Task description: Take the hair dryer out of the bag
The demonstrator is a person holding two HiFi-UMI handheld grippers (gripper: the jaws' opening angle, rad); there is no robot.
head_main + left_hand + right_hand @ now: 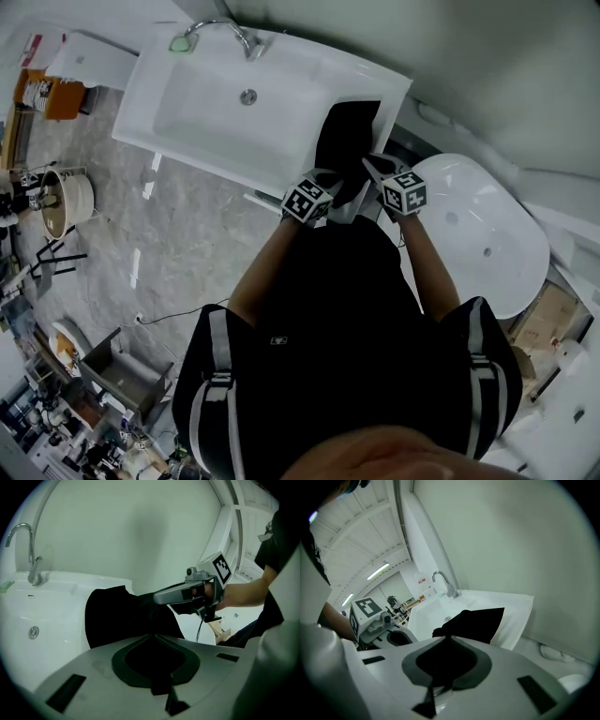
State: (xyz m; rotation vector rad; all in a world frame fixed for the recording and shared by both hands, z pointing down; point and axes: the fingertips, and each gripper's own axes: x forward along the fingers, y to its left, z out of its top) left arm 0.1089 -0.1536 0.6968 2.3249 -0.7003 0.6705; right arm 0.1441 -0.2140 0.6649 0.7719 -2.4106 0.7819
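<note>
A black cloth bag (pixel 349 141) lies slumped on the right end of a white sink counter (pixel 281 56). The hair dryer is not in sight; the bag hides whatever is in it. My right gripper (pixel 370 164) is at the bag's near right edge, and its jaws are shut on a fold of the black cloth (pixel 480 620), which rises to its fingertips (pixel 158 597). My left gripper (pixel 328 183) sits just left of it at the bag's near edge, jaws shut. In the left gripper view its tips (pixel 152 637) point at the bag (pixel 117 616) with nothing seen between them.
The sink basin (pixel 216 103) with a chrome faucet (pixel 225 28) lies left of the bag. A white bathtub (pixel 478 234) stands to the right. A wall runs close behind the counter. Stools, boxes and clutter (pixel 56 197) stand on the tiled floor at the left.
</note>
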